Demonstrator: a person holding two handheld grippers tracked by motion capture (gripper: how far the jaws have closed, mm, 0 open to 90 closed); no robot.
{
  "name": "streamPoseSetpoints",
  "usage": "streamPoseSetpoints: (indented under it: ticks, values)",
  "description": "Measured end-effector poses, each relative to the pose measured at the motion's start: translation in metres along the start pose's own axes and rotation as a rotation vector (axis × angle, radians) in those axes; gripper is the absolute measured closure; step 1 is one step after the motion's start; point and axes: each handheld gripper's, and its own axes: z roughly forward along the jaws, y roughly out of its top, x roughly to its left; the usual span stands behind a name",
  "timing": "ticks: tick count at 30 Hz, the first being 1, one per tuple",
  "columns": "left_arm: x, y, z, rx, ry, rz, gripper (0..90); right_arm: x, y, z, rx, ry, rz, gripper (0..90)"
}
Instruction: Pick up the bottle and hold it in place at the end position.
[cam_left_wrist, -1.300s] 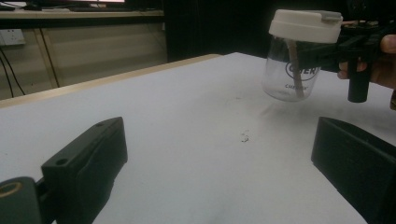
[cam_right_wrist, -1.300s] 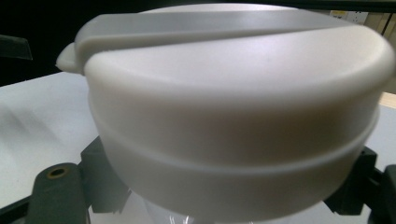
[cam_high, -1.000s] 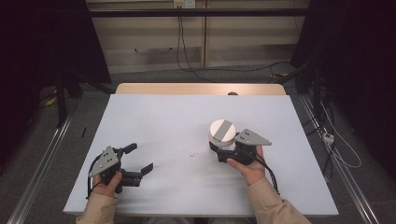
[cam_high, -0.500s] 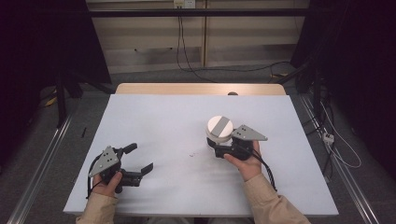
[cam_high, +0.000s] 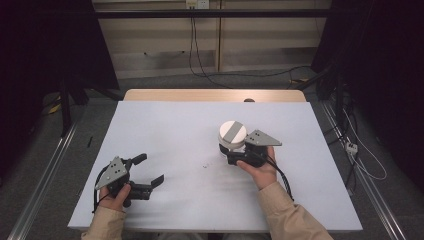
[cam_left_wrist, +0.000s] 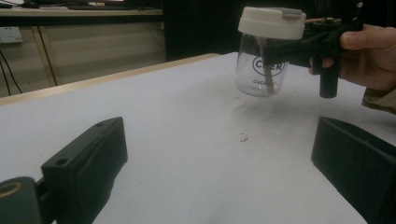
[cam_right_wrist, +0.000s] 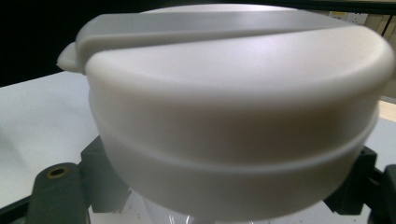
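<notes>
A clear jar with a white lid and a grey strip across the top hangs just above the white table, right of centre. My right gripper is shut on its neck under the lid. In the left gripper view the jar floats over its shadow, with the right gripper clamped on it from the right. The lid looms close in the right gripper view. My left gripper rests at the front left, open with nothing between its fingers.
A bare wooden strip runs along the table's far edge, with a small dark object on it. A tiny dark speck lies on the white sheet between the grippers. Cables and rails line the floor on both sides.
My right gripper has carried the jar slightly up and away from the person. The left gripper has stayed put.
</notes>
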Motion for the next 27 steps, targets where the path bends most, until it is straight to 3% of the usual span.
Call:
streamPoseSetpoints:
  ticks: [27]
  values:
    - [0.001,0.000,-0.001,-0.001,0.001,-0.004,3.3,-0.001,0.005,0.027,-0.004,0.003,0.014,18.5]
